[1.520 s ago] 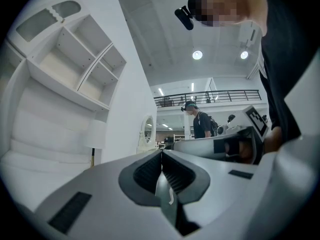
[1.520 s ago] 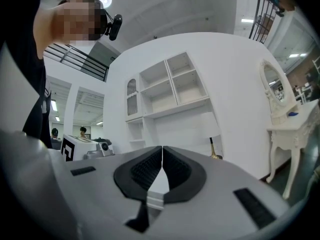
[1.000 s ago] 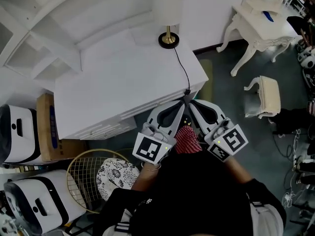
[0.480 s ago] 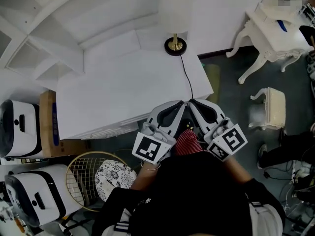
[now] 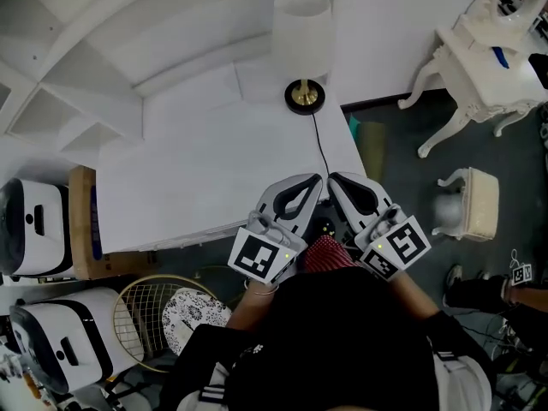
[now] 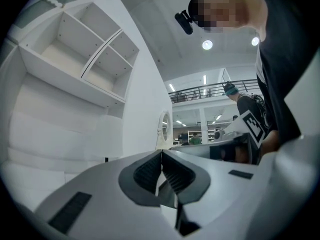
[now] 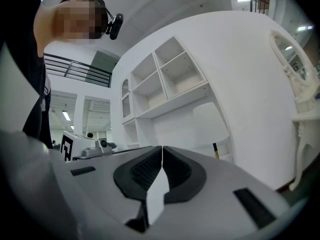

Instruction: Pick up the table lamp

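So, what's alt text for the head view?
From above, a person holds the left hand-held gripper and right hand-held gripper side by side, both shut and empty, at the near edge of a white table. The table lamp stands at its far edge, cord running toward them.

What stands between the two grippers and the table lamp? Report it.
Nothing visible. Only bare desk and a thin black cord lie between the left gripper, the right gripper and the table lamp at the far edge.
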Action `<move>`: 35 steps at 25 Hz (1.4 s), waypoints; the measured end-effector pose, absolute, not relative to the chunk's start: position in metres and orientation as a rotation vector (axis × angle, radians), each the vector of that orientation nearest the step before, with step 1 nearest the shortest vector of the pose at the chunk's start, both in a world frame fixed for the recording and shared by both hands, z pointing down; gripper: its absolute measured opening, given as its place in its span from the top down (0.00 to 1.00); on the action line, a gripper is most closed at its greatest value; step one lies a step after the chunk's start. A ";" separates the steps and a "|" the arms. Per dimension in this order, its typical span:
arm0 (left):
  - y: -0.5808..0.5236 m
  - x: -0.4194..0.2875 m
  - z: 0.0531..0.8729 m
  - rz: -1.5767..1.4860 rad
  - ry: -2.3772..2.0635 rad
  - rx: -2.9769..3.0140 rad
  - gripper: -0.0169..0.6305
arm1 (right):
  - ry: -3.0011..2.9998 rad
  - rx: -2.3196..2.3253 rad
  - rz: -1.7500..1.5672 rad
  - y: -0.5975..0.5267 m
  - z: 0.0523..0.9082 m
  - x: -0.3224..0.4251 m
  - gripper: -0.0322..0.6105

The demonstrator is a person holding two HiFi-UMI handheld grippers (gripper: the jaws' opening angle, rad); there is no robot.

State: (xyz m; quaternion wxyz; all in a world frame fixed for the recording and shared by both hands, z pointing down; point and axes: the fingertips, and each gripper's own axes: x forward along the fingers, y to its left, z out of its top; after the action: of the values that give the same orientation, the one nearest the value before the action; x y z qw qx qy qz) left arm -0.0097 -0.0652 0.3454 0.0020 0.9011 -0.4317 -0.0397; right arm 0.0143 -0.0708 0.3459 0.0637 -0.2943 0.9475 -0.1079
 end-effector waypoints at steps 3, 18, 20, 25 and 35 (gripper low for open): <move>-0.080 -0.008 0.342 -0.085 -1.390 2.869 0.95 | 2.874 -0.870 -0.315 -0.083 0.346 0.014 0.92; -0.140 -0.005 0.346 -0.067 -1.394 2.845 0.95 | 2.890 -0.856 -0.329 -0.145 0.350 0.016 0.92; -0.147 -0.006 0.347 -0.064 -1.404 2.837 0.95 | 2.892 -0.846 -0.326 -0.152 0.350 0.015 0.92; -0.164 -0.003 0.351 -0.062 -1.427 2.823 0.95 | 2.902 -0.810 -0.324 -0.168 0.353 0.016 0.92; -0.197 -0.003 0.354 -0.062 -1.514 2.777 0.95 | 2.937 -0.716 -0.325 -0.200 0.359 0.016 0.92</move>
State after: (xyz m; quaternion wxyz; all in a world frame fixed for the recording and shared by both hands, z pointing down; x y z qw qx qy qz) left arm -0.0028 -0.1966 0.3540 -0.0109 0.8777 -0.4787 -0.0196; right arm 0.0158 -0.1999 0.3592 0.0506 -0.2351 0.9648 -0.1067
